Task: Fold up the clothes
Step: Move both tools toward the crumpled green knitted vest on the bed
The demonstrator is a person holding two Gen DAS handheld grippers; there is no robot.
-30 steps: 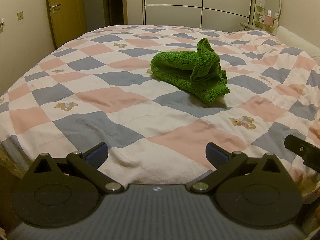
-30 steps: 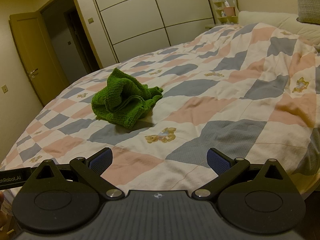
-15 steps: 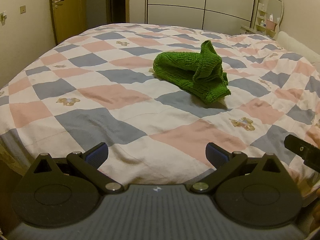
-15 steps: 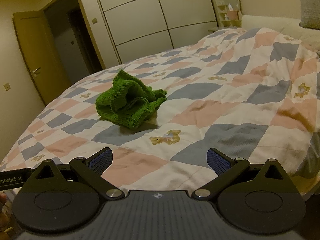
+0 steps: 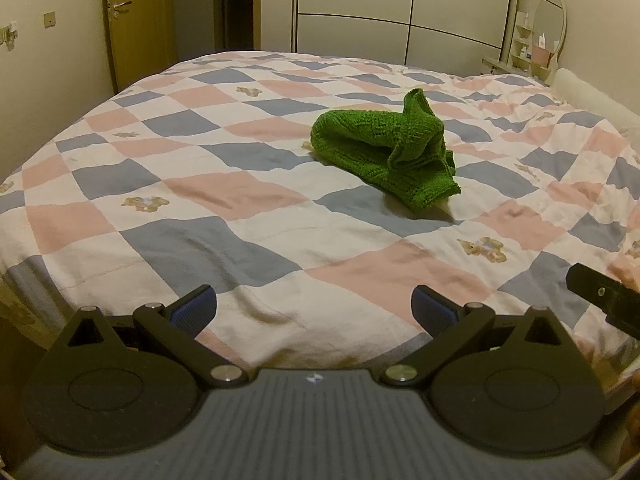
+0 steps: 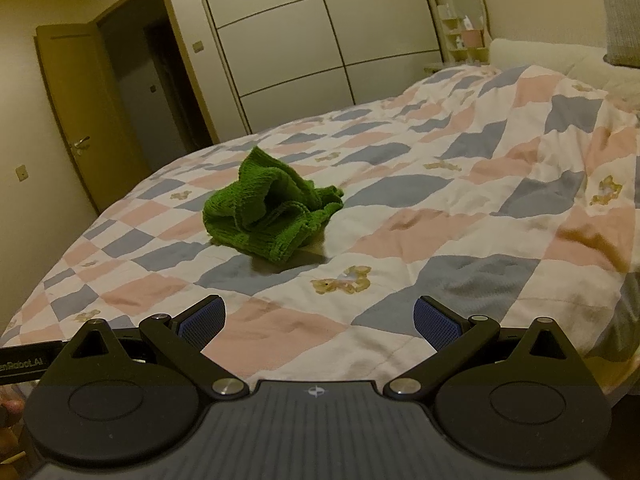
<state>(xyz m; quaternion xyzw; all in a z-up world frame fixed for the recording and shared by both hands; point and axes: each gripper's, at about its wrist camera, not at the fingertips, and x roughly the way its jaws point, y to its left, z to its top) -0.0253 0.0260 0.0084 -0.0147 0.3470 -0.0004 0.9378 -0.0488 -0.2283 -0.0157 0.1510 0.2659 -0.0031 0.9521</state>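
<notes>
A crumpled green knitted garment [image 5: 384, 154] lies in a heap on the checked bedspread [image 5: 224, 196], near the middle of the bed. It also shows in the right wrist view as the green garment [image 6: 268, 212], left of centre. My left gripper [image 5: 314, 310] hovers over the bed's near edge, open, with nothing between its blue pads [image 5: 196, 307]. My right gripper [image 6: 318, 320] is open too and empty, well short of the garment. A black part of the right gripper [image 5: 604, 300] pokes into the left wrist view at the right edge.
The bed is covered by a pink, blue and white quilt [image 6: 460, 216]. A wardrobe with pale sliding doors [image 5: 400, 12] stands behind it, a wooden door [image 5: 136, 28] at the left, a small mirror shelf [image 5: 540, 36] and a white headboard cushion [image 5: 592, 96] at the right.
Both views have tilted up and shifted slightly, so the garment sits a little higher and nearer. Both grippers stay open; the garment has not moved.
</notes>
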